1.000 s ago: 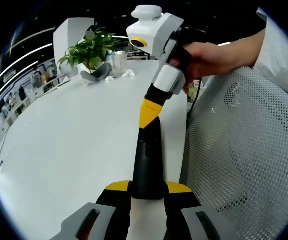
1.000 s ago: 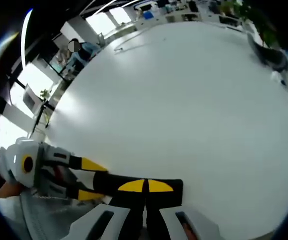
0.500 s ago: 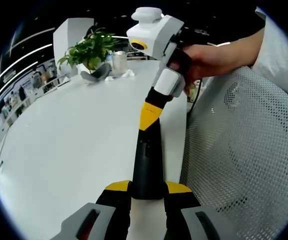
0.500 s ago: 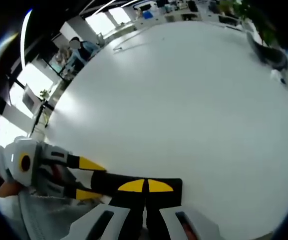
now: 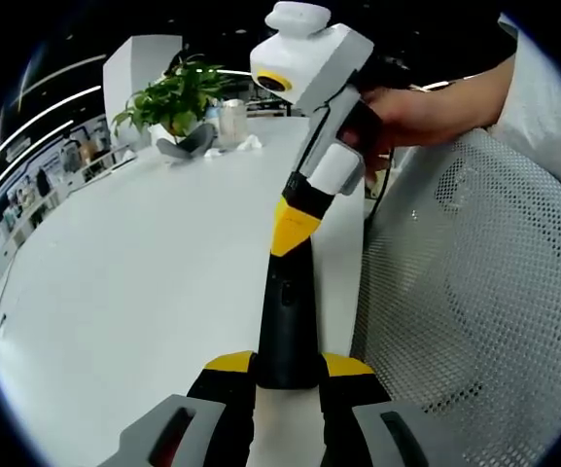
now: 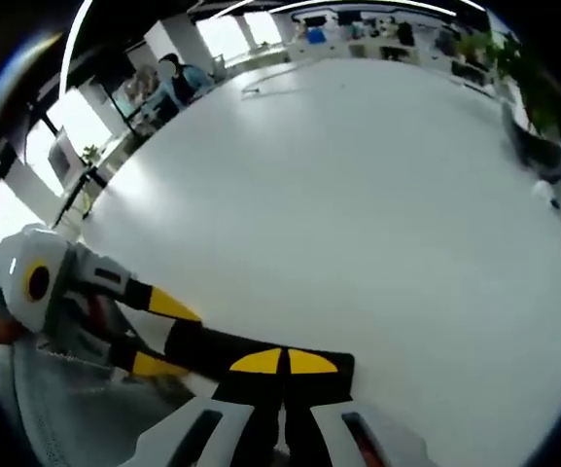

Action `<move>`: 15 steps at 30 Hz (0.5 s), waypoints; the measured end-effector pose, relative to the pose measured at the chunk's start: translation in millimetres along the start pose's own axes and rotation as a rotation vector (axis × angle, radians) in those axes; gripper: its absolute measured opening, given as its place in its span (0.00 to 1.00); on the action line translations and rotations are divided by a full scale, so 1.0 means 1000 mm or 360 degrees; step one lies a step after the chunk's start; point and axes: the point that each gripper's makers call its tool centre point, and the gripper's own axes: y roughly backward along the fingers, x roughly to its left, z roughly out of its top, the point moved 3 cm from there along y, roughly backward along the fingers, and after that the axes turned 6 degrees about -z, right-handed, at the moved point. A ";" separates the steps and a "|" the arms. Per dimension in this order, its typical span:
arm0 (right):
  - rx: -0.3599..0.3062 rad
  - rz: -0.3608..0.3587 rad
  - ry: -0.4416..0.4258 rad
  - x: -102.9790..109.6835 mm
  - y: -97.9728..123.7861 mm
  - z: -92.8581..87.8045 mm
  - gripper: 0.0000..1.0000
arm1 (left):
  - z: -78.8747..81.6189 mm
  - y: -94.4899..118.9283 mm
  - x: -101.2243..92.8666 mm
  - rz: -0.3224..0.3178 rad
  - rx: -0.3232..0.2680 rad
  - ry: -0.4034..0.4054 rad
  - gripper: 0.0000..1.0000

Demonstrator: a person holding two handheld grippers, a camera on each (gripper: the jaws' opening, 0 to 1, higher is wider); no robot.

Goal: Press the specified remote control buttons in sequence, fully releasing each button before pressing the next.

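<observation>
- At 6 o'clock in the left gripper view, the left gripper [image 5: 288,375] is clenched on the near end of the black remote control [image 5: 287,316], which lies along the white tabletop [image 5: 144,282] close to its edge.
- Right gripper [image 5: 293,224]: yellow tips closed together, touching the remote's far end, toward 12 o'clock.
- Risk: an off-centre press could tip or slide the remote toward the mesh chair [image 5: 474,282] at 3 o'clock.
- Risk: tips may span two buttons; buttons too small to tell.
- Right gripper view: remote [image 6: 261,352] at 6 o'clock under the closed tips.
</observation>
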 end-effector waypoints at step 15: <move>0.0010 -0.0069 0.0119 0.001 -0.001 0.000 0.00 | 0.000 0.000 0.000 0.0001 0.0000 -0.0001 0.24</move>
